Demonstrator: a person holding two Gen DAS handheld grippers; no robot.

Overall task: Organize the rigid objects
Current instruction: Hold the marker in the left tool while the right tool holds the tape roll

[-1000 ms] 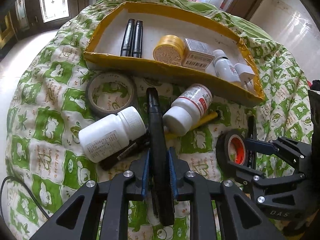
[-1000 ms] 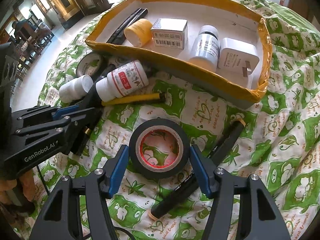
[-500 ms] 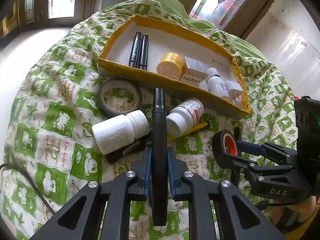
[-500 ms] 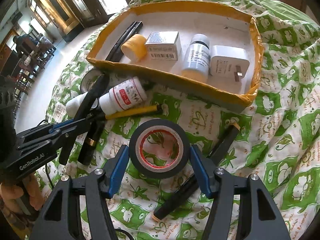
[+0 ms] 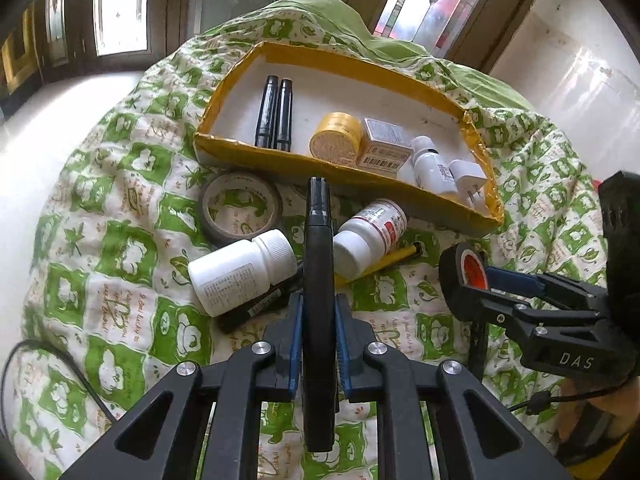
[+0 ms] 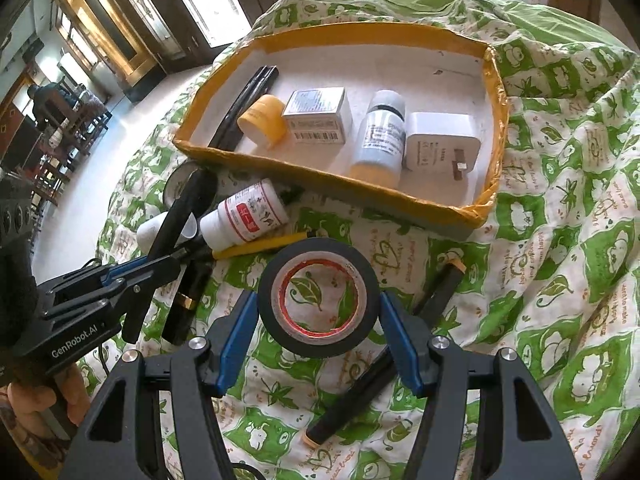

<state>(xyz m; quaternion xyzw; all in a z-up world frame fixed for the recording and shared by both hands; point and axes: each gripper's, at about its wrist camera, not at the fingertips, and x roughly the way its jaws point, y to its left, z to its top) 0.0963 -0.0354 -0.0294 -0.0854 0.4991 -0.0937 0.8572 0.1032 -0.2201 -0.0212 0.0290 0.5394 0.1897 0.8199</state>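
Note:
My left gripper is shut on a black marker, which sticks out forward above the quilt. From the right wrist view the same left gripper and its marker show at the left. My right gripper is shut on a black tape roll with a red core, held clear of the quilt. The left wrist view has the right gripper and tape roll at the right. A yellow-rimmed box lies beyond both.
The box holds two black markers, a yellow jar, a small carton, a white bottle and a charger plug. On the green quilt lie a clear tape roll, two pill bottles, a yellow pen and a black marker.
Both grippers have risen a little with the marker and the tape roll, and the quilt and box now look farther off. Both grips look the same.

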